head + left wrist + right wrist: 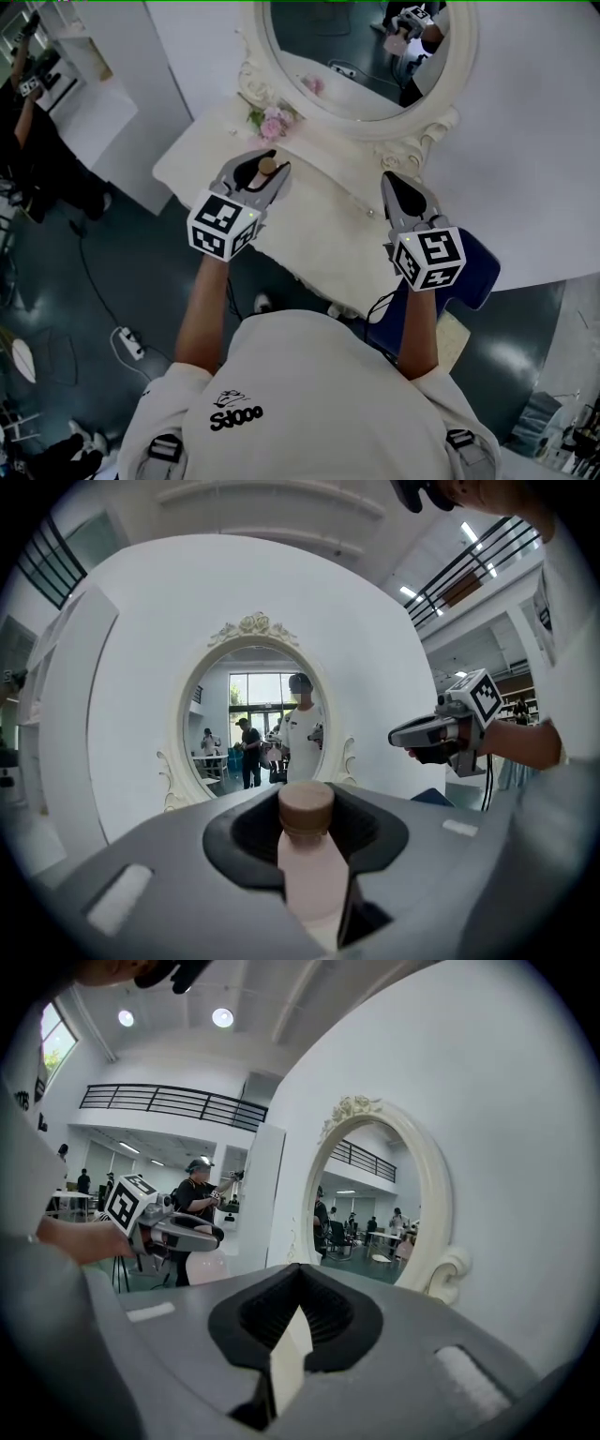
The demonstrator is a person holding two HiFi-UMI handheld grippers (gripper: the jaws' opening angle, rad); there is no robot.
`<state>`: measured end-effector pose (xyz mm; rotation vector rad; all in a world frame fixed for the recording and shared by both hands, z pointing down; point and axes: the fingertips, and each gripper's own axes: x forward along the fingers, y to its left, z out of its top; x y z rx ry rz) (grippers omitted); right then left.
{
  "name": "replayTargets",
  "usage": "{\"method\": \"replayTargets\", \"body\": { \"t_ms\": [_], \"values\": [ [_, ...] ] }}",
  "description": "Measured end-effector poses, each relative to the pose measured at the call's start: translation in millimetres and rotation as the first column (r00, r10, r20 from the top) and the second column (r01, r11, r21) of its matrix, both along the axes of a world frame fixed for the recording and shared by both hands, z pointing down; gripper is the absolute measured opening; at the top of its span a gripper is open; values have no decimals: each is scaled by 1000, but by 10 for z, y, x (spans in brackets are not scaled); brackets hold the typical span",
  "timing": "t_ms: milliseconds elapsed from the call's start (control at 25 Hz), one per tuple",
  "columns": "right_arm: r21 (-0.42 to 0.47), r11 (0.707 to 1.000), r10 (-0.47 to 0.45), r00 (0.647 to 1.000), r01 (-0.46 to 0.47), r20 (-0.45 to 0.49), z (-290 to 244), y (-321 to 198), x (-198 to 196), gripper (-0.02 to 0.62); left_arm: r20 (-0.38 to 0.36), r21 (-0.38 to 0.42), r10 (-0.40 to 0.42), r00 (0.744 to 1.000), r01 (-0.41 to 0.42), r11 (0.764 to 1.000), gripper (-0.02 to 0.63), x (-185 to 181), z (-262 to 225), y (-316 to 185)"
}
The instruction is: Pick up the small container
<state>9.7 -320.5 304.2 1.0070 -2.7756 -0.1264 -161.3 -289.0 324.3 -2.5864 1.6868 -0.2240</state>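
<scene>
- Left gripper (pixel 260 169): the jaws are partly closed and pinch the small pale pink bottle with a brown cap (pixel 308 869), pressing on both sides of its body
- Container position: the bottle sits in the dark padded recess between the left jaws, with the cap end showing past the pads. In the right gripper view its pink body hangs below those jaws in the air, beside the dressing table and not on it
- Right gripper (pixel 391 183): the jaws are pressed together at the tips, with nothing between them. It is held over the right part of the table, well apart from the left gripper
- White dressing table with a carved edge (pixel 323 234): it lies below both grippers, against the white wall
- Oval mirror in a cream ornate frame (pixel 441 117): it stands at the back of the table and reflects the person and the room
- Small bunch of pink flowers (pixel 275 123): it rests at the foot of the mirror, just beyond the left gripper
- Dark blue seat (pixel 480 265): it is partly visible under the right gripper's marker cube
</scene>
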Motion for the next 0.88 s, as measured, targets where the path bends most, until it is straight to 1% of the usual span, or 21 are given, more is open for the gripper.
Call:
{"method": "replayTargets", "body": {
  "t_ms": [120,280,400,880],
  "values": [
    [33,999,-29,1000,29,-3,-120,70,-89,2,18,28,4,1000,-4,1000,143,10,-143,104],
    [60,996,-59,997,62,-51,-121,159,-198,2,6,55,-8,1000,7,998,144,-21,-243,177],
    [57,996,-65,995,69,-72,-86,192,-233,2,22,57,-9,1000,8,998,144,-24,-255,207],
    [20,997,-72,995,73,-63,33,295,-240,2,27,47,27,999,-28,999,144,53,-292,333]
  ]
}}
